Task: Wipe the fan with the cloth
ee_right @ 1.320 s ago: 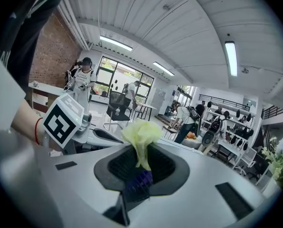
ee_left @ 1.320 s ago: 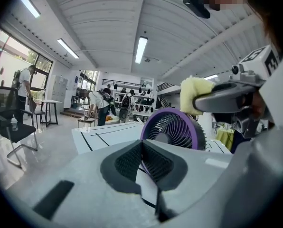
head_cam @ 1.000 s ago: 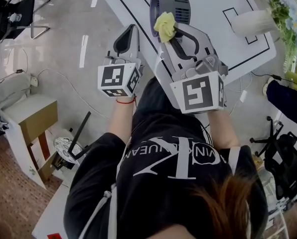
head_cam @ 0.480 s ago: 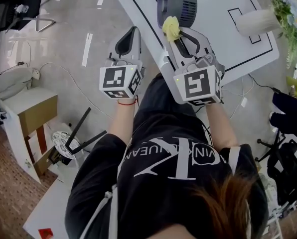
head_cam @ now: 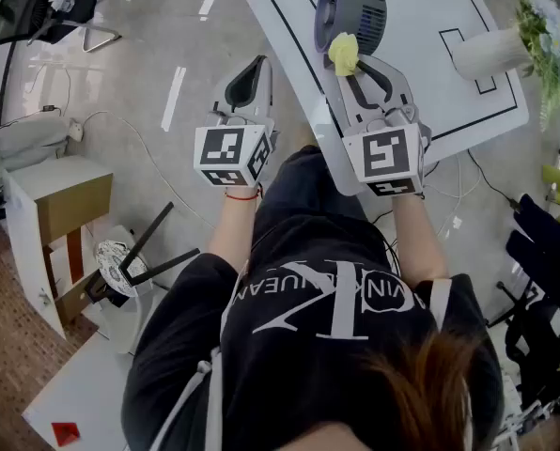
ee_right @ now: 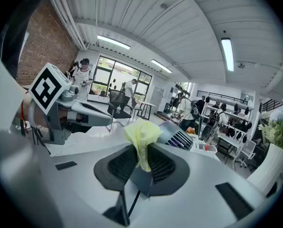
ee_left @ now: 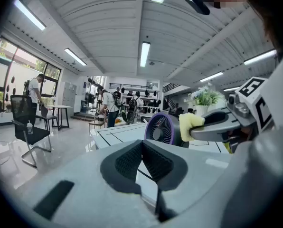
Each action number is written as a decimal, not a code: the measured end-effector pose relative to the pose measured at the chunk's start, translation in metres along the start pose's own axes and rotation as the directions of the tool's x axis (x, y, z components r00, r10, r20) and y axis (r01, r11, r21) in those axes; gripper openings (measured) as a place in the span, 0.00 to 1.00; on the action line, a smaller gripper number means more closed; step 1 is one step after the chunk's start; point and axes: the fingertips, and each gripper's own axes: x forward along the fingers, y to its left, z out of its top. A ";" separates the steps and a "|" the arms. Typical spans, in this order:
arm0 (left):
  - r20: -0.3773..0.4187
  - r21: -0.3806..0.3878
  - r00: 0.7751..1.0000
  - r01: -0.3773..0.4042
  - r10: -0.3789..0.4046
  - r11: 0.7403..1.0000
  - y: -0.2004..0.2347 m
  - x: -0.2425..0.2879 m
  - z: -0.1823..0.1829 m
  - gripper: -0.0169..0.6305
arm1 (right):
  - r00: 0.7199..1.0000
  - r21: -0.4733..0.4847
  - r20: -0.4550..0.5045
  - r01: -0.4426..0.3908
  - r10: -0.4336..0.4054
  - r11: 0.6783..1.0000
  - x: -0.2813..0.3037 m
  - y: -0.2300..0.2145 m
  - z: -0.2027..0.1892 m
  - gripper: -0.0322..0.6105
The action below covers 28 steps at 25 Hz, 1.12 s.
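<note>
cloth (ee_right: pixel 141 133) between right gripper (ee_right: pixel 141 152) fingers (ee_right: pixel 163 166)

Right gripper (ee_right: pixel 140 156) jaws were clamped on the yellow cloth (ee_right: pixel 142 131), which bunched up above them. Fan (ee_right: pixel 179 137) sat just behind the cloth, grille partly hidden by it; contact unclear. Left gripper (ee_right: pixel 103 119) was off to the left, marker cube (ee_right: pixel 48 90) facing the camera, apart from the cloth. White vase (ee_right: pixel 270 167) at far right.
</note>
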 end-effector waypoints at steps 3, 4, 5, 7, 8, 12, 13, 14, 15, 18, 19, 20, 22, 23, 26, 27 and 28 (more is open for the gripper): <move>0.006 0.010 1.000 0.025 -0.025 1.000 -0.002 -0.002 0.006 0.04 | 1.000 0.025 0.009 0.002 -0.002 1.000 -0.007 0.004 0.001 0.15; 0.003 0.011 0.999 0.041 -0.041 0.999 -0.003 -0.001 0.007 0.04 | 1.000 0.030 0.009 0.003 -0.004 1.000 -0.010 0.005 0.001 0.15; -0.002 0.008 0.998 0.061 -0.061 0.998 -0.005 0.002 0.006 0.04 | 1.000 0.034 0.006 0.006 -0.006 0.999 -0.012 0.006 0.000 0.15; -0.019 -0.005 0.992 0.123 -0.123 0.992 -0.010 0.010 0.003 0.09 | 1.000 0.043 -0.005 0.015 -0.015 0.999 -0.017 0.006 -0.002 0.15; -0.037 -0.011 0.985 0.167 -0.167 0.986 -0.015 0.015 -0.002 0.14 | 1.000 0.051 -0.012 0.023 -0.022 0.998 -0.019 0.005 -0.004 0.15; -0.187 0.009 0.919 0.354 -0.346 0.935 -0.045 0.041 -0.045 0.25 | 0.997 0.085 -0.057 0.056 -0.051 0.995 -0.032 0.002 -0.016 0.15; -0.228 0.019 0.899 0.388 -0.374 0.921 -0.053 0.045 -0.058 0.26 | 0.996 0.094 -0.070 0.064 -0.058 0.993 -0.035 0.000 -0.021 0.15; -0.260 0.031 0.882 0.416 -0.394 0.909 -0.060 0.050 -0.067 0.27 | 0.995 0.106 -0.082 0.073 -0.065 0.992 -0.036 -0.002 -0.025 0.15; -0.279 0.046 0.870 0.434 -0.406 0.900 -0.064 0.053 -0.073 0.28 | 0.993 0.119 -0.093 0.083 -0.072 0.989 -0.038 -0.004 -0.029 0.15; -0.285 0.069 0.870 0.438 -0.402 0.897 -0.059 0.061 -0.077 0.27 | 0.989 0.146 -0.121 0.106 -0.089 0.984 -0.040 -0.009 -0.039 0.15; -0.282 0.068 0.875 0.428 -0.394 0.901 -0.051 0.065 -0.075 0.27 | 0.988 0.154 -0.122 0.110 -0.092 0.982 -0.041 -0.009 -0.041 0.15; -0.277 0.065 0.880 0.418 -0.386 0.906 -0.043 0.068 -0.071 0.27 | 0.988 0.161 -0.119 0.112 -0.094 0.981 -0.042 -0.008 -0.040 0.15; -0.258 0.066 0.889 0.408 -0.379 0.911 -0.030 0.074 -0.061 0.26 | 0.990 0.172 -0.107 0.113 -0.095 0.979 -0.044 -0.005 -0.036 0.15; -0.249 0.072 0.889 0.412 -0.384 0.908 -0.025 0.078 -0.057 0.25 | 0.990 0.176 -0.101 0.112 -0.095 0.978 -0.043 -0.001 -0.032 0.15; -0.240 0.106 0.867 0.471 -0.437 0.875 -0.015 0.098 -0.046 0.24 | 0.992 0.200 -0.079 0.110 -0.096 0.974 -0.032 0.010 -0.020 0.15; -0.237 0.116 0.852 0.502 -0.467 0.857 -0.012 0.108 -0.043 0.24 | 0.993 0.218 -0.069 0.113 -0.100 0.969 -0.024 0.014 -0.016 0.15; -0.229 0.120 0.833 0.538 -0.504 0.834 -0.009 0.121 -0.038 0.24 | 0.993 0.243 -0.054 0.118 -0.108 0.963 -0.015 0.017 -0.011 0.15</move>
